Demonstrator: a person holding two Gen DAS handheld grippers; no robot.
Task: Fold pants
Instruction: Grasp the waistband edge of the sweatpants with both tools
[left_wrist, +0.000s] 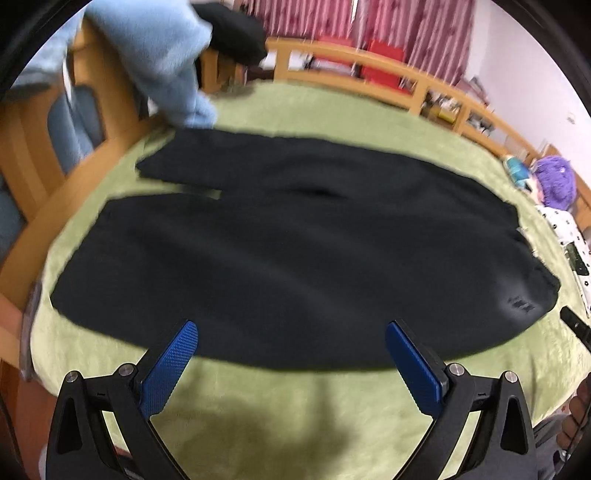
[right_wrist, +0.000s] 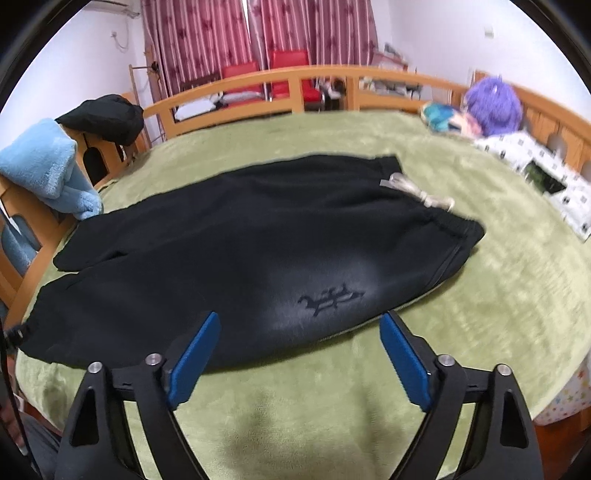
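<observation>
A green-blanketed bed (right_wrist: 480, 295) with wooden rails (right_wrist: 258, 79) stands before striped pink curtains (right_wrist: 207, 33), red chairs (right_wrist: 288, 70) and white walls (right_wrist: 443, 33).

Bright, motion-blurred, fisheye-warped; light perhaps overhead.

You are looking at a wide bed with a fuzzy green blanket (right_wrist: 461, 295) and a curved wooden rail. Black fleece pants (right_wrist: 229, 251) are lying flat across it. A purple-haired plush doll (right_wrist: 491, 107) and a white patterned cloth (right_wrist: 524, 155) are resting near the headboard.
</observation>
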